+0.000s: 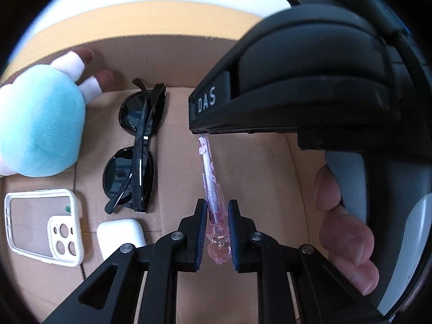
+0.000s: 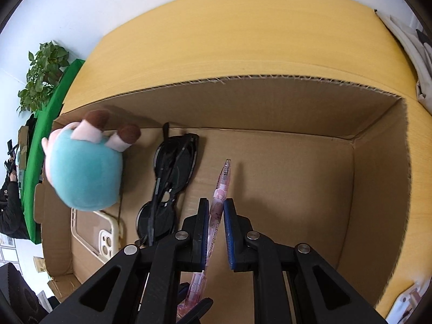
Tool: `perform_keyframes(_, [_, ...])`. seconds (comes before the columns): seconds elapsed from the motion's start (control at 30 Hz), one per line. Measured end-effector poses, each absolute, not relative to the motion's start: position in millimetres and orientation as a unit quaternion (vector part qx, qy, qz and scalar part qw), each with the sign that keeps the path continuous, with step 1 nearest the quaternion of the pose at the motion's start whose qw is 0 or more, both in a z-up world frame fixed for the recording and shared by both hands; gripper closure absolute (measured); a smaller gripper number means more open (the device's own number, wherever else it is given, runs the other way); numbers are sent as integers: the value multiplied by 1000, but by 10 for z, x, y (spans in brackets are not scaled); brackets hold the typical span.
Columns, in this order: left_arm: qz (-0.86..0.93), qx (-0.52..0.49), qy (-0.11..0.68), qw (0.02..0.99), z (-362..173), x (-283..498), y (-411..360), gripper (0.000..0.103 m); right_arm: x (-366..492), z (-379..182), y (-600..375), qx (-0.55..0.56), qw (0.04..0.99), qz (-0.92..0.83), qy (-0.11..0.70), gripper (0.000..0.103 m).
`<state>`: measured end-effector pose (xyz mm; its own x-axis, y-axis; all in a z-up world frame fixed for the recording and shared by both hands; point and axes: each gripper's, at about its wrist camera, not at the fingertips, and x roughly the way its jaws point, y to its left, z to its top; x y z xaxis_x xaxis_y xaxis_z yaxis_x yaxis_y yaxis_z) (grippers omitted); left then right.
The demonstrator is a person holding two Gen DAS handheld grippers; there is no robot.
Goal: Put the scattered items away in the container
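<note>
A pink translucent pen (image 1: 208, 167) hangs over the floor of the open cardboard box (image 1: 175, 62), held at both ends. My left gripper (image 1: 217, 205) is shut on its chunky clear end. The right gripper's black body (image 1: 310, 86) covers the pen's far part, with a hand (image 1: 345, 229) on its grip. In the right wrist view my right gripper (image 2: 216, 202) is shut on the pen (image 2: 222, 181) near its middle, tip pointing into the box (image 2: 270, 77). A turquoise plush toy (image 1: 40, 129), black sunglasses (image 1: 137, 145), a cream phone case (image 1: 43, 221) and a white earbud case (image 1: 121, 235) lie inside.
The box stands on a light wooden table (image 2: 243, 27). Its right half has a bare floor (image 2: 297, 189). Beyond the table's left edge are a green cloth (image 2: 51, 124), a leafy plant (image 2: 43, 73) and a person in dark clothes (image 2: 10, 202). A white bag (image 2: 413, 40) lies at the far right.
</note>
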<state>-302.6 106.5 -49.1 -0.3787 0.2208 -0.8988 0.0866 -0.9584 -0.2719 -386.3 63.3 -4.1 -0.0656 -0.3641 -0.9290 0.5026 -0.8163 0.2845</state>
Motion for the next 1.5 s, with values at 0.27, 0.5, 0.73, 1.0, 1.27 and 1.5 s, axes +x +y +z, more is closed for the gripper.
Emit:
perform_keyframes(0.27, [811,-564,-151,41,-608,-3092,1039,89,-3933,-130,601,618,299,-724,63,91])
perform_keyframes(0.5, [807,-565,-167,47,-649,-3036,1002,89,-3863,-166,578,615,303,-725,74,90])
perform_keyframes(0.73, [834,-534,-130,38,-364,-2825,966,81,-3762,-35,647,601,325,-729,46,61])
perform_keyframes(1.0, [893,-445,-66,18,254,-1746,580,44,-2764,615,1210,501,382,-776,33,15])
perform_keyframes(1.27, [878,-470,-67,-71,98,-1125,117,43,-1632,378,1722,475,341,-809,63,11])
perform_keyframes(1.5, [874,-472,-97,-66,-15,-819,-102,43,-1347,134,1798,486,301,-817,74,11])
